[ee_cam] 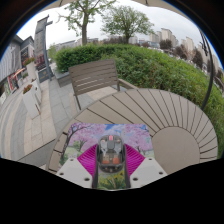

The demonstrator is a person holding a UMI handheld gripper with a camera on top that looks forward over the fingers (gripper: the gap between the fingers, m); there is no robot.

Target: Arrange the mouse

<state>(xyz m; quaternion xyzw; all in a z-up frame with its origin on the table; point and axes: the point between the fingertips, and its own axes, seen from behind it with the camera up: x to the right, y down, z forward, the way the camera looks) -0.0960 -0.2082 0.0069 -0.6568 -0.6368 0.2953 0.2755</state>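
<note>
We see an outdoor scene — a green hedge [150, 65] crosses the upper right of the frame, with a wooden bench [93, 77] left of centre. Lower right spreads a round slatted wooden worktop [165, 125]. On it, at lower centre, lies a colourful printed mat [85, 135]. Our claw [110, 160] sits at the bottom, fingers slightly parted — the mouse [110, 150] sits between its pink pads [88, 160]; we cannot tell if they press it.
</note>
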